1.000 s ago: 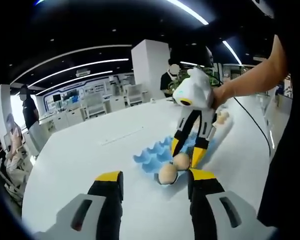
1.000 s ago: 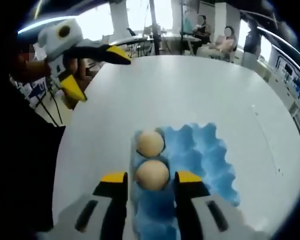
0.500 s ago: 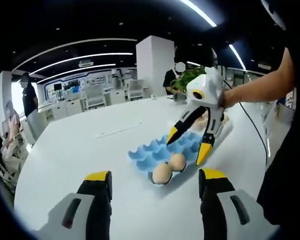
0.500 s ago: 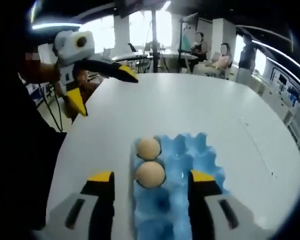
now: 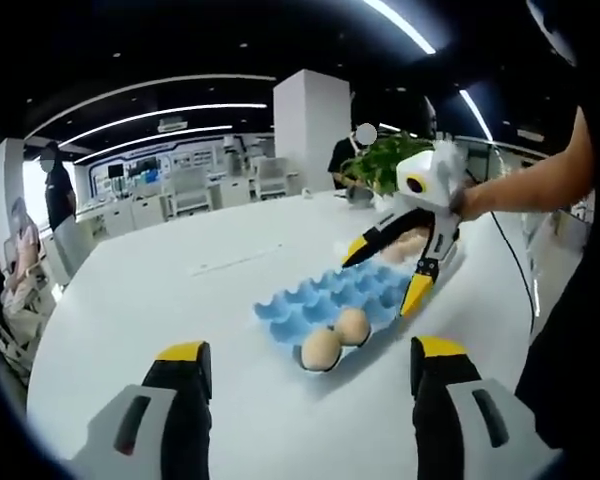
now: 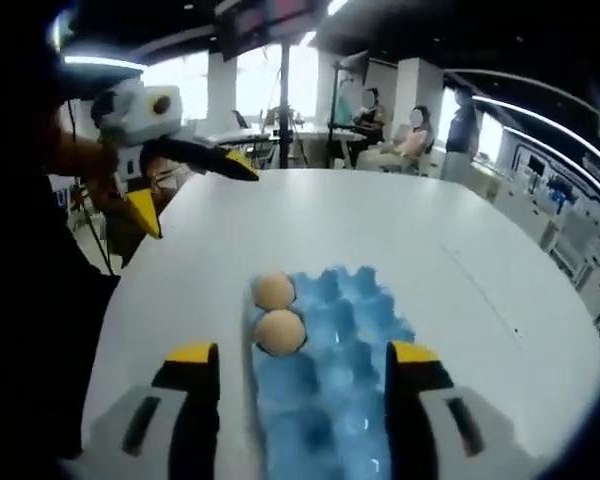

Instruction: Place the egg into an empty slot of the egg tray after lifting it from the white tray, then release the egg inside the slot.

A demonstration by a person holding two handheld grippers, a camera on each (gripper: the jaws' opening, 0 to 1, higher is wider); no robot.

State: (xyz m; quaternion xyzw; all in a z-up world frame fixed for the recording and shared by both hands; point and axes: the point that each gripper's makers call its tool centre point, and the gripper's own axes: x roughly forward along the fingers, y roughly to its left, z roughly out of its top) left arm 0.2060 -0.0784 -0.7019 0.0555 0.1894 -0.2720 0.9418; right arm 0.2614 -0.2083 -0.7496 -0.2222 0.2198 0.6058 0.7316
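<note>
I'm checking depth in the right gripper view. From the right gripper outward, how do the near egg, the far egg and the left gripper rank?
1. Near egg, in the blue tray's left column, just ahead of the right gripper.
2. Far egg, touching it, just behind.
3. Left gripper, upper left, above the table's far-left edge.

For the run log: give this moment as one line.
right gripper: open, above tray | left gripper: open, off to the side | blue tray: two eggs in adjacent edge slots | table: white
</note>
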